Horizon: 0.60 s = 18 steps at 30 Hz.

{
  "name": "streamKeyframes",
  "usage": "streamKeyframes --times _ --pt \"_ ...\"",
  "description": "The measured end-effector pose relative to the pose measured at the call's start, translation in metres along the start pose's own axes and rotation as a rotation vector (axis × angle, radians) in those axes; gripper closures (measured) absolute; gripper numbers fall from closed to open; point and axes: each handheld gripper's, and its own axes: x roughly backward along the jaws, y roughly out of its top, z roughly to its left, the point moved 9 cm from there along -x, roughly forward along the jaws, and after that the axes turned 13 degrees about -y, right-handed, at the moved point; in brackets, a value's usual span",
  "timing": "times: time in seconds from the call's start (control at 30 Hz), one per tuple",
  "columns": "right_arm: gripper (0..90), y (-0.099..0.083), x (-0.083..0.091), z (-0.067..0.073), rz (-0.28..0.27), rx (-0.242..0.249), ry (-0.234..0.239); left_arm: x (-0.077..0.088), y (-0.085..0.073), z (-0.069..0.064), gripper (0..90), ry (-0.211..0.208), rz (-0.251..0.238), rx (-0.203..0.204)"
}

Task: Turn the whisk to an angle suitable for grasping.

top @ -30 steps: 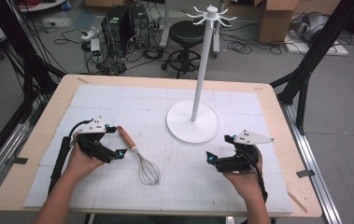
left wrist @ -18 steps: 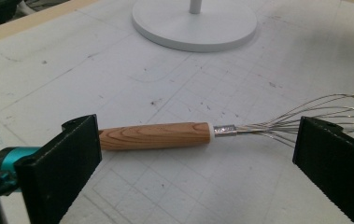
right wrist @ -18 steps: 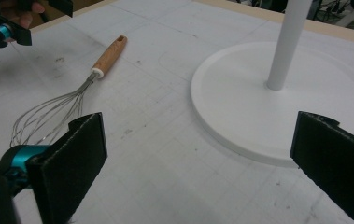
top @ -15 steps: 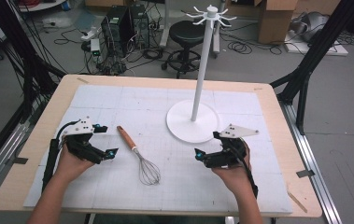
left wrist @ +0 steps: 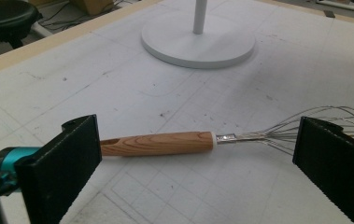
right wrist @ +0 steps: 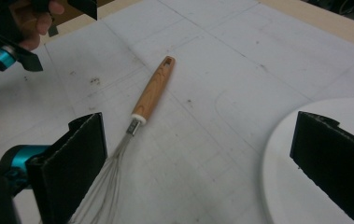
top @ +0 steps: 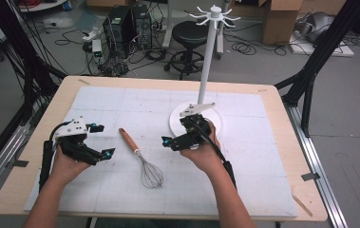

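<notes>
A whisk (top: pixel 131 141) with a wooden handle and wire loops lies on the white mat, handle pointing to the far left. My left gripper (top: pixel 102 140) hovers open just left of the handle. In the left gripper view the handle (left wrist: pixel 158 143) lies crosswise beyond the wide-apart jaws of that gripper (left wrist: pixel 198 156). My right gripper (top: pixel 175 131) is open to the right of the whisk, over the front of the stand's base. In the right gripper view the whisk (right wrist: pixel 153 91) lies ahead and to the left of this gripper (right wrist: pixel 198 149). Nothing sits between either pair of jaws.
A white stand (top: pixel 207 61) with a round base (top: pixel 215 124) and a ring of hooks on top rises at the middle back of the mat; its base (right wrist: pixel 286 182) shows by my right jaw. The wooden table edge (top: pixel 35 128) frames the mat. The left hand and gripper (right wrist: pixel 6 51) appear farther off.
My left gripper drew back leftward from the whisk's handle. My right gripper moved left and forward from the table's right side to beside the whisk. The whisk stayed put.
</notes>
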Motion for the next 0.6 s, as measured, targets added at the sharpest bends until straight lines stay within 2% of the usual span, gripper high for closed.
streamKeyframes --times 0.03,0.13,0.17,0.3,0.33,0.4,0.43,0.47,0.5,0.57,0.6 --pt "2.5 0.000 0.000 0.000 0.000 0.000 0.000 0.000 0.000 0.000 1.7 0.000 0.000 0.000" --pt "2.5 0.008 -0.017 0.008 0.037 0.018 0.012 0.001 0.001 0.000 1.7 -0.001 -0.006 -0.002" --pt "2.5 0.012 -0.029 0.015 0.054 0.034 0.025 0.001 0.001 0.000 1.7 0.000 -0.007 -0.001" --pt "2.5 0.016 -0.046 0.027 0.097 0.051 0.035 0.001 0.000 0.000 1.7 0.000 -0.004 -0.003" --pt "2.7 0.019 -0.057 0.034 0.109 0.065 0.045 0.001 0.000 0.000 1.7 0.000 -0.004 -0.004" --pt "2.9 0.020 -0.062 0.037 0.124 0.073 0.051 0.002 0.000 0.000 1.7 -0.002 0.002 -0.006" --pt "4.0 0.020 -0.073 0.043 0.149 0.093 0.052 0.003 0.000 0.000 1.7 0.001 0.001 -0.006" --pt "4.0 0.020 -0.073 0.043 0.149 0.093 0.052 0.004 -0.001 0.001 1.7 0.003 0.000 -0.006" --pt "4.1 0.020 -0.082 0.050 0.167 0.107 0.065 0.009 -0.001 0.003 1.7 0.011 -0.003 -0.003" --pt "4.3 0.020 -0.086 0.054 0.179 0.111 0.069 0.011 -0.001 0.003 1.7 0.015 -0.005 -0.001" --pt "5.4 0.020 -0.094 0.060 0.196 0.125 0.076 0.013 -0.001 0.004 1.7 0.019 -0.008 0.000"
